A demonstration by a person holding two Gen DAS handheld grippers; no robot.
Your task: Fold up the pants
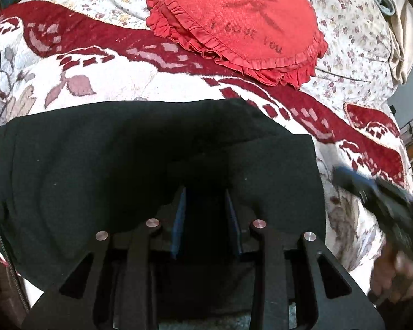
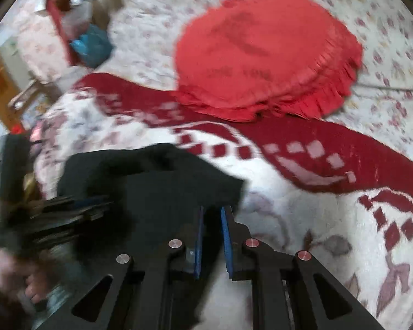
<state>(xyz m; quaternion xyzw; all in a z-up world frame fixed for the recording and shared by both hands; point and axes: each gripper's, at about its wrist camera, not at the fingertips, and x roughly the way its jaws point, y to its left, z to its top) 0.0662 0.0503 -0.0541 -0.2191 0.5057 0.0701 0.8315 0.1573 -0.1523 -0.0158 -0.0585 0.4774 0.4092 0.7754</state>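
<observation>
Left tongs (image 1: pixel 205 200) gape open over the black pants (image 1: pixel 96 170); right tongs (image 2: pixel 212 220) nearly shut, maybe pinching an edge (can't tell). Pants look mostly folded.

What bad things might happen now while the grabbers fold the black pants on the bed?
1. The right gripper is near the pants edge with a narrow gap between its pads; it may catch only one layer, so the fold could slip.
2. The left gripper is open over the cloth, so nothing pins the pants.
3. The red pillow sits close behind; a big swing might bump it.
</observation>
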